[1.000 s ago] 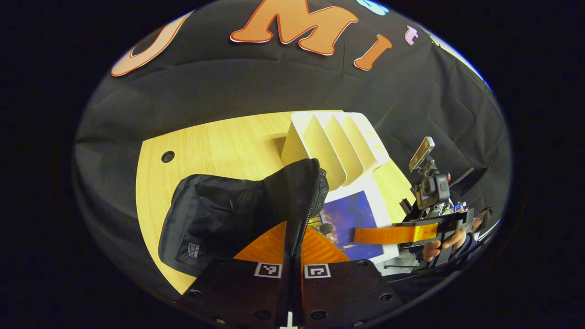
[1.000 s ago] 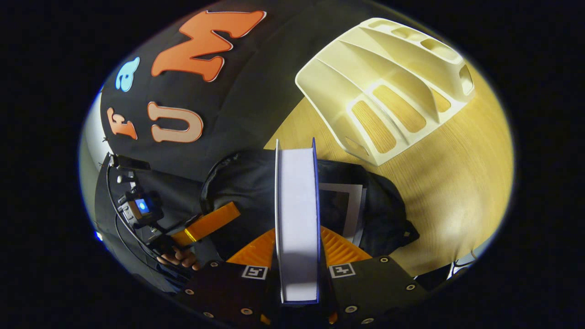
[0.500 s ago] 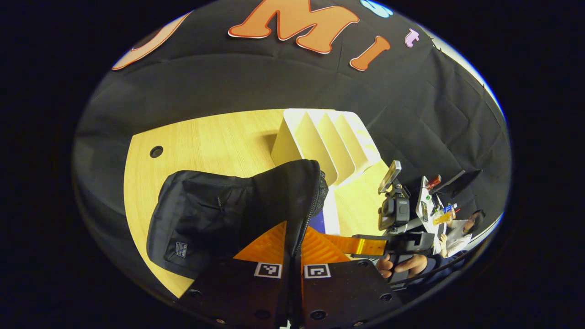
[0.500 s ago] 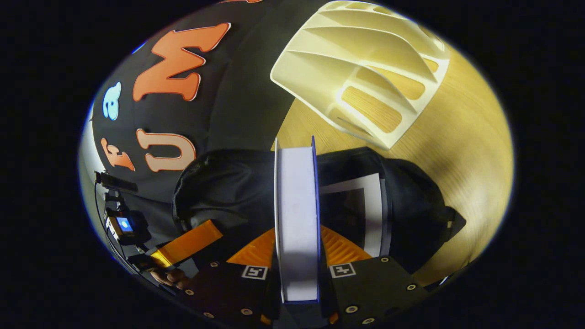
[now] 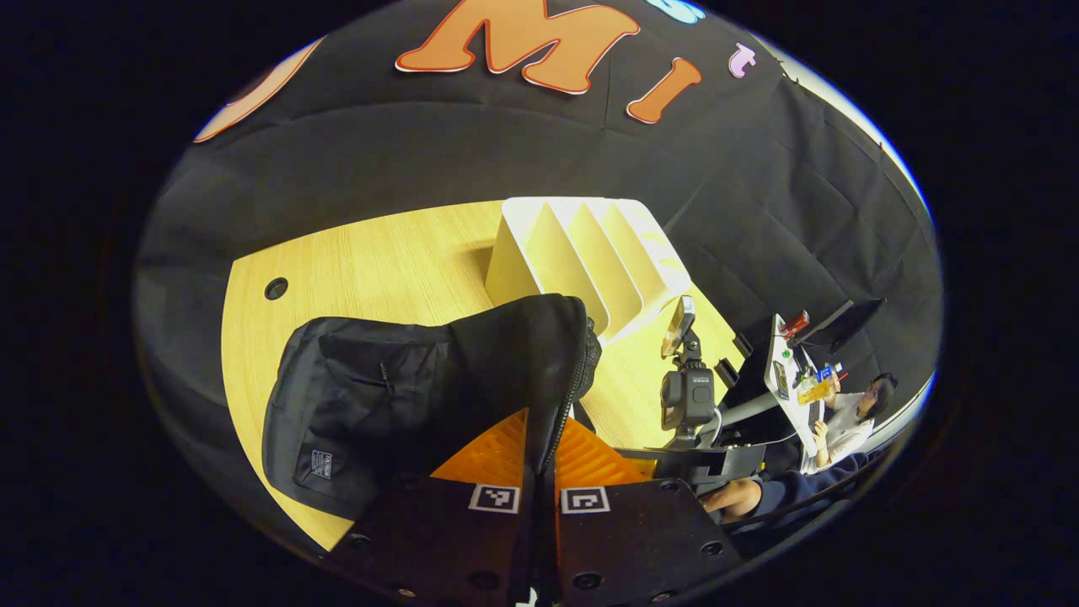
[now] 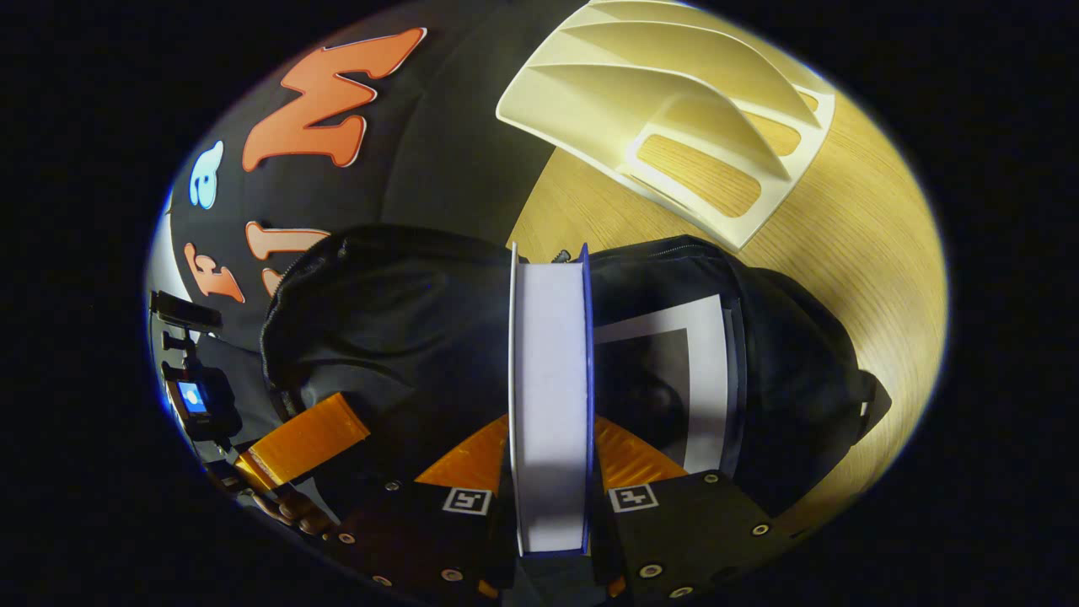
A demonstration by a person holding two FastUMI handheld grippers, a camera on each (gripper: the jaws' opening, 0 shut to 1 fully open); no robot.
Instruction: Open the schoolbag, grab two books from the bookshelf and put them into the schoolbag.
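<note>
We see the left gripper (image 5: 539, 459) clenched on the black schoolbag's (image 5: 405, 396) zipper edge, lifting it. The right gripper (image 6: 548, 472) grasps a blue-covered book (image 6: 548, 396) above the bag's mouth, beside another book (image 6: 704, 379) inside.

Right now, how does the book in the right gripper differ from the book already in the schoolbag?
The held book stands on edge, its white page block facing the camera, clamped by the right gripper; the other book lies flatter inside the schoolbag, cover showing. The held book sits above the bag's opening, while the other book is down inside it. The held book's cover shows as a blue edge; the other book's has a white border around a dark picture. Both are away from the bookshelf.
</note>
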